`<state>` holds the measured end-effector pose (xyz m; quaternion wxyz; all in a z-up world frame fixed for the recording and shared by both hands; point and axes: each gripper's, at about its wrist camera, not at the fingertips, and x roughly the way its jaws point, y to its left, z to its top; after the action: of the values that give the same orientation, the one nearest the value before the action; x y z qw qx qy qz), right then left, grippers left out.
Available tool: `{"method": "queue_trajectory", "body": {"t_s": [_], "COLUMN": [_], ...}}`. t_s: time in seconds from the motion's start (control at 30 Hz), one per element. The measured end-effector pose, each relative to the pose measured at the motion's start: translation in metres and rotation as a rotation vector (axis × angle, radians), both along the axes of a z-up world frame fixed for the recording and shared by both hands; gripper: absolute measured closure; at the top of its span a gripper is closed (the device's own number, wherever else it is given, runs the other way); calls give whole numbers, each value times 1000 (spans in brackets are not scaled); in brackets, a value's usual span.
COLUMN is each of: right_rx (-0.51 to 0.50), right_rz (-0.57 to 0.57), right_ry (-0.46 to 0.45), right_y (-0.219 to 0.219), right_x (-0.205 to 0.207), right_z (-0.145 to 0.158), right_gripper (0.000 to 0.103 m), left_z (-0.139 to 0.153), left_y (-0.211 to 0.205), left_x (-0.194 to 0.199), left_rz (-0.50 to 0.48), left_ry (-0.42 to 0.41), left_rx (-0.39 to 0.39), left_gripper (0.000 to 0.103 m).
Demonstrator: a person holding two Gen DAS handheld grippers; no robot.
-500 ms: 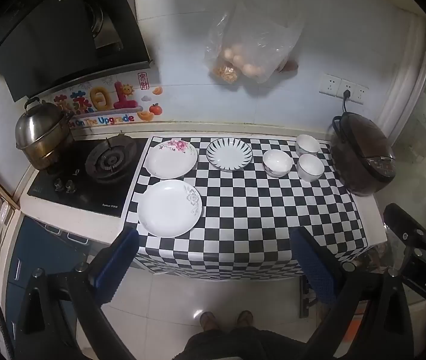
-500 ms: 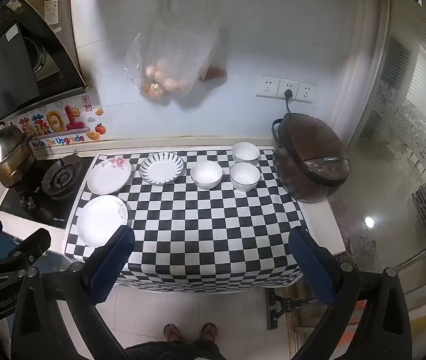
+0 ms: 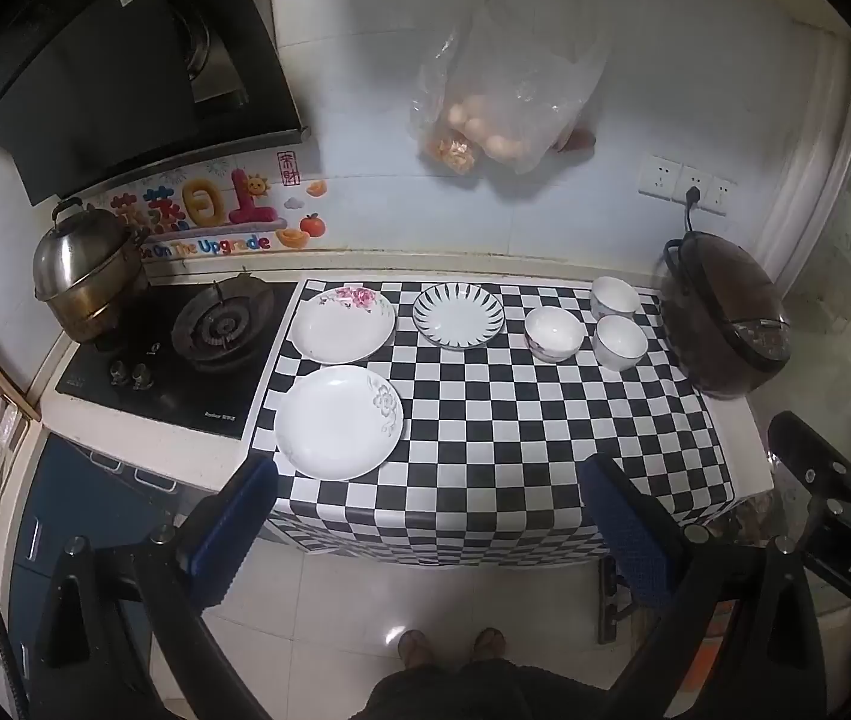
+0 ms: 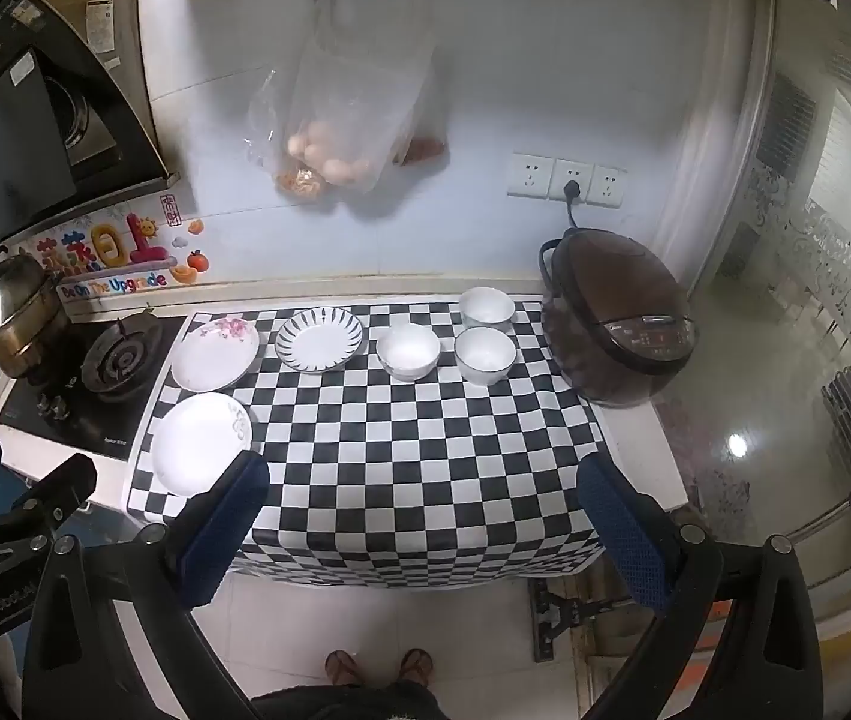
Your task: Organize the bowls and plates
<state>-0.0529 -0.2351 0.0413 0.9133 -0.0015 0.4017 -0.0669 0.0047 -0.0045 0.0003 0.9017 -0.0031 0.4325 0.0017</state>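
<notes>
Left gripper [image 3: 428,516]: jaws wide apart, nothing between them, held off the counter's front edge above the floor. Its blue pads [image 3: 233,519] show in full; the black arms behind run out of frame at the bottom.

Right gripper [image 4: 425,516]: also wide and empty, same stand-off from the counter. In the left view only its black body shows at the right edge; in the right view part of the left gripper shows at the left edge.

Counter [image 4: 401,468], under a checkered cloth, carries all the dishes, none touched:
- Grey-flower plate [image 3: 338,422] nearest the front, left side. In the right view [image 4: 202,443] a pad covers its near rim.
- Pink-flower plate [image 3: 342,324] just behind it.
- Striped plate [image 3: 458,316] beside that, to the right.
- Three white bowls further right: one alone [image 3: 553,333], then two close together, front bowl [image 3: 619,342] and back bowl [image 3: 615,297]. Whether the pair touch cannot be told.

Rice cooker [image 3: 725,324] stands at the right end, near the bowls; plugged into the wall socket. Stove [image 3: 185,354] lies left of the cloth, with a steel pot [image 3: 86,273] on the far burner. A clear bag [image 3: 509,102] hangs on the wall; its contents are blurred, roundish and pale. The person's feet [image 4: 377,666] are partly cut off at the bottom.
</notes>
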Motion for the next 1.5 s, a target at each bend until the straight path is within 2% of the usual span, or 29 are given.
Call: {"method": "queue_trajectory", "body": {"t_s": [1.5], "right_rx": [-8], "right_rz": [6], "right_ry": [-21], "right_y": [-2], "right_x": [-9], "right_z": [6], "right_gripper": [0], "left_z": [13], "left_y": [3], "left_x": [-10], "left_rz": [4], "left_ry": [-50], "left_rx": [-5], "left_gripper": [0]}}
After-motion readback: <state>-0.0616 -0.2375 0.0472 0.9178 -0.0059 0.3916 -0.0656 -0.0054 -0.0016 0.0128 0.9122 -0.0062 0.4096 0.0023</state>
